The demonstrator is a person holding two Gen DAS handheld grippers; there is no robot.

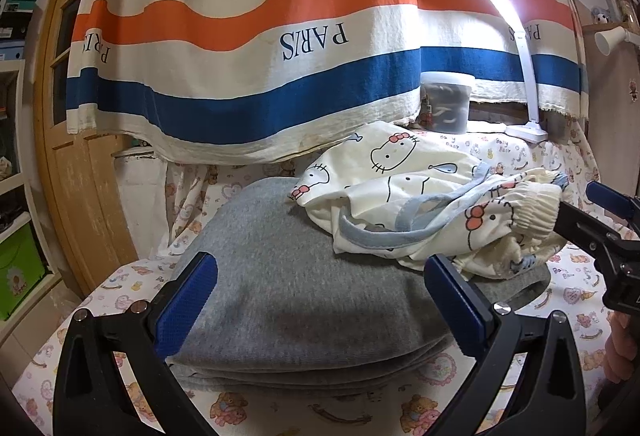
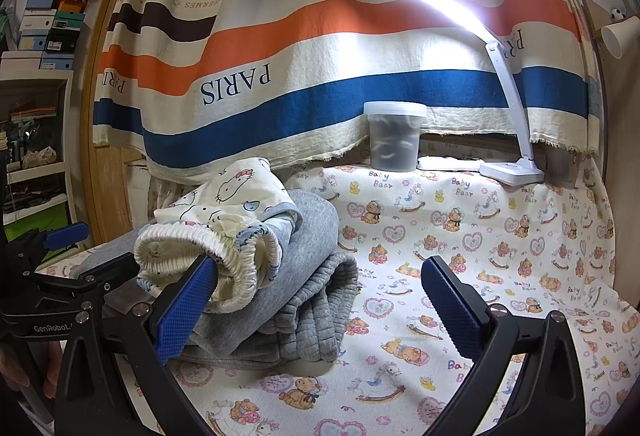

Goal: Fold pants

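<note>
The left gripper [image 1: 320,300] sits nearest the lens, its jaws spread wide over a folded grey garment [image 1: 296,300] with nothing between them. That grey pile lies on the worktop [image 2: 500,248], which is covered by a cloth printed with teddy bears. On top of the pile, toward its right side, rests a crumpled pair of cream cartoon-cat pants [image 1: 408,192] with blue-grey trim. In the right wrist view the right gripper [image 2: 320,300] also has its jaws wide; its left pad is touching the pants' gathered elastic waistband [image 2: 224,256], while the other pad hangs over bare cloth, so nothing is clamped. Farther back stand a lidded plastic tub [image 2: 395,136] and, right of it, a lit white desk lamp [image 2: 508,92], both before a striped curtain [image 2: 320,48].
</note>
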